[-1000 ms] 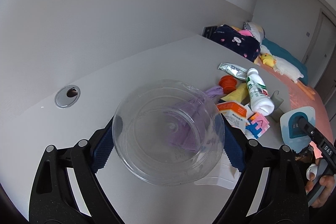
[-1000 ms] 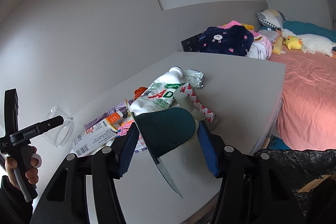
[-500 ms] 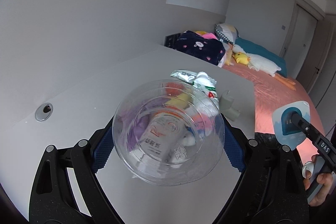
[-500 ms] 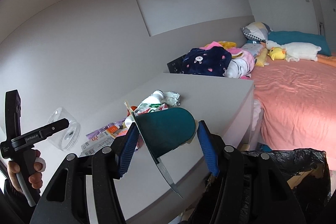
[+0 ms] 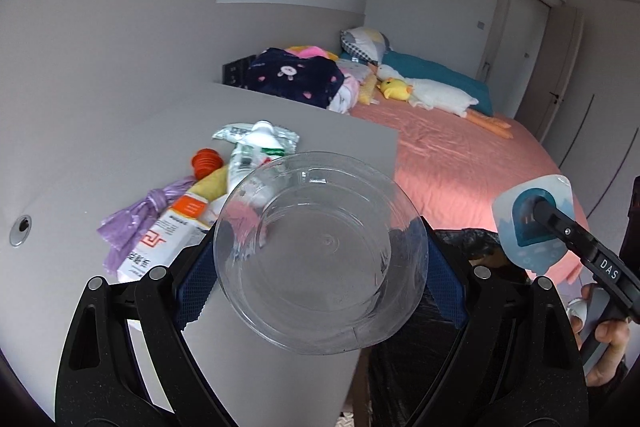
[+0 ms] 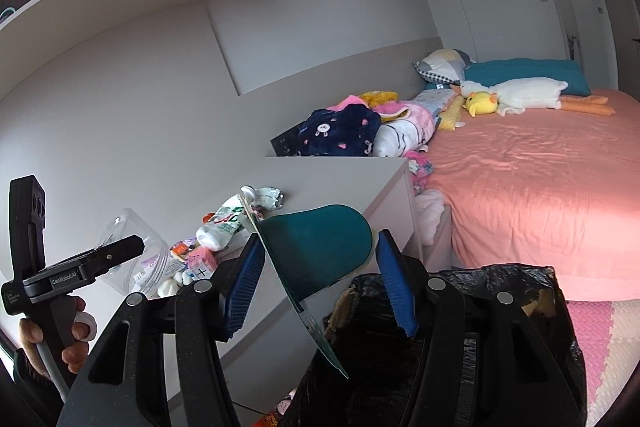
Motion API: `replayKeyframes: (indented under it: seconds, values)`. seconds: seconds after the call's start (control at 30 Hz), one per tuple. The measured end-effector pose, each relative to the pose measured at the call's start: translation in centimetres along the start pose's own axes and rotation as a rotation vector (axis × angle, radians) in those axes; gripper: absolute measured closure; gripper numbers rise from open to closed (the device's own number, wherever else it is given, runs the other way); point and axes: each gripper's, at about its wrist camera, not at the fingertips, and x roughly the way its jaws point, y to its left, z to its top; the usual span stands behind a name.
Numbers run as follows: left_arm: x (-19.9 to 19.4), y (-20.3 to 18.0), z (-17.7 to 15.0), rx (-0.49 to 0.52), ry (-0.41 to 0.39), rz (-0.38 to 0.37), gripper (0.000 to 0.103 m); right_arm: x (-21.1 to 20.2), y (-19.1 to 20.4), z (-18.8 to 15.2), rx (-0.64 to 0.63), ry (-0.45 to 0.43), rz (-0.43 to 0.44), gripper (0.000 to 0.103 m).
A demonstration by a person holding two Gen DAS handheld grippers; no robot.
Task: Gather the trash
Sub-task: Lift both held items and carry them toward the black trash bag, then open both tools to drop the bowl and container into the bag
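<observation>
Trash is held in both claws near the table's end, beside a black-lined trash bin (image 6: 520, 311). A clear plastic container (image 5: 320, 259) is pinched between the blue pads of the left claw (image 5: 320, 267), its jaws set wide against the container's sides; it is seen over the edge of the grey table (image 5: 120, 155). A teal-backed blister pack (image 6: 320, 247) is clamped in the right claw (image 6: 320, 279), tilted, with its flat card edge pointing down toward the bin's opening. More trash is left on the table: a white bottle (image 5: 252, 155), an orange cap (image 5: 206, 161), a knotted purple bag (image 5: 136, 223), a white and orange box (image 5: 164, 239) and a silvery wrapper (image 5: 236, 133). A pink bed (image 6: 540, 187) is seen past the table.
</observation>
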Motion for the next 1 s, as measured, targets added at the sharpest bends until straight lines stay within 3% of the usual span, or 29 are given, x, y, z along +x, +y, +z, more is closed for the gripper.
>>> replayKeyframes:
  seconds: [0.47,0.5,0.53,0.57,0.77,1.0]
  values:
    - [2.7,-8.4,-1.4,0.126,0.074,-0.152,0.016,-3.8,-5.5,-0.3,0.059,-0.008,-0.122,0.043]
    - [3.2,-8.9,-1.6,0.14,0.093,-0.181,0.015,-3.9,-5.7,-0.3,0.059,-0.008,-0.137,0.04]
    - [3.6,-9.6,-1.7,0.158,0.112,-0.209,0.005,-4.3,-5.9,-0.3,0.063,-0.024,-0.168,0.025]
    - [3.8,-10.3,-1.9,0.177,0.118,-0.224,0.006,-4.8,-6.2,-0.1,0.069,-0.053,-0.201,0.013]
    - [5.4,-12.6,-2.6,0.258,0.166,-0.245,0.006,-6.4,-7.5,0.4,0.086,-0.105,-0.25,0.011]
    - [5.2,-11.3,-2.3,0.224,0.159,-0.236,0.006,-6.1,-7.5,0.3,0.086,-0.099,-0.24,0.011]
